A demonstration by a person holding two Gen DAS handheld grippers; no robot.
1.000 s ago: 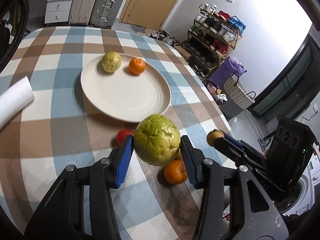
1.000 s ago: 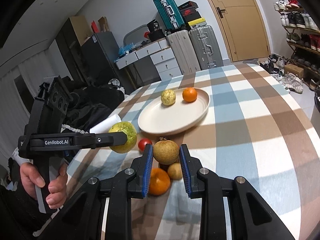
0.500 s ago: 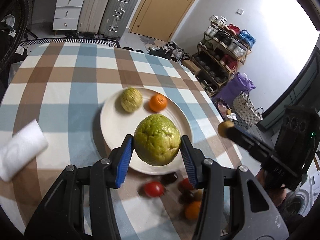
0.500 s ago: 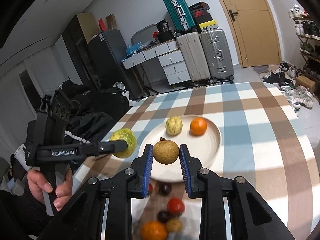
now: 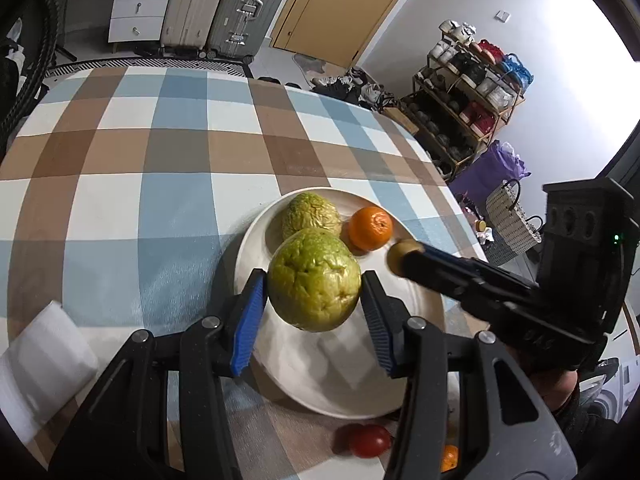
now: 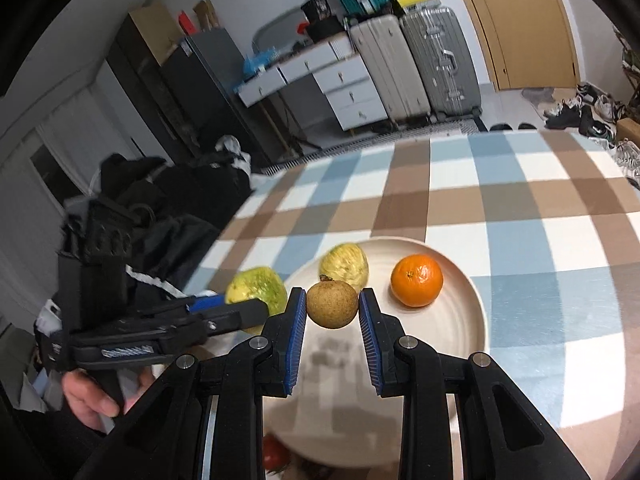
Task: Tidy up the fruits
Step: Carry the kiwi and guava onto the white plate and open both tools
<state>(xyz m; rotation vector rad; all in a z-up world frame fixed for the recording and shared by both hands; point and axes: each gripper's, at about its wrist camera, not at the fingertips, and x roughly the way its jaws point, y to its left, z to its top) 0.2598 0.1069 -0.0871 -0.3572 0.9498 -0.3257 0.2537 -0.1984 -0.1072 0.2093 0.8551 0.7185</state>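
Observation:
My left gripper (image 5: 314, 294) is shut on a large green guava (image 5: 314, 280) and holds it above the cream plate (image 5: 340, 376). My right gripper (image 6: 331, 306) is shut on a small brown round fruit (image 6: 331, 305), also above the plate (image 6: 460, 320). On the plate lie a yellow-green guava (image 5: 310, 214) and an orange (image 5: 370, 227); both show in the right wrist view, the guava (image 6: 346, 262) and the orange (image 6: 417, 280). The right gripper (image 5: 404, 256) crosses the left wrist view, and the left gripper (image 6: 256, 300) shows in the right wrist view.
A red tomato (image 5: 368, 440) and another orange (image 5: 448, 458) lie on the checked tablecloth (image 5: 160, 184) near the plate's front edge. A white paper roll (image 5: 40, 364) lies at the left. Suitcases, drawers and a shoe rack stand beyond the table.
Both grippers have moved forward with their fruits, from above the loose fruit pile to above the plate. The plate now lies directly under both.

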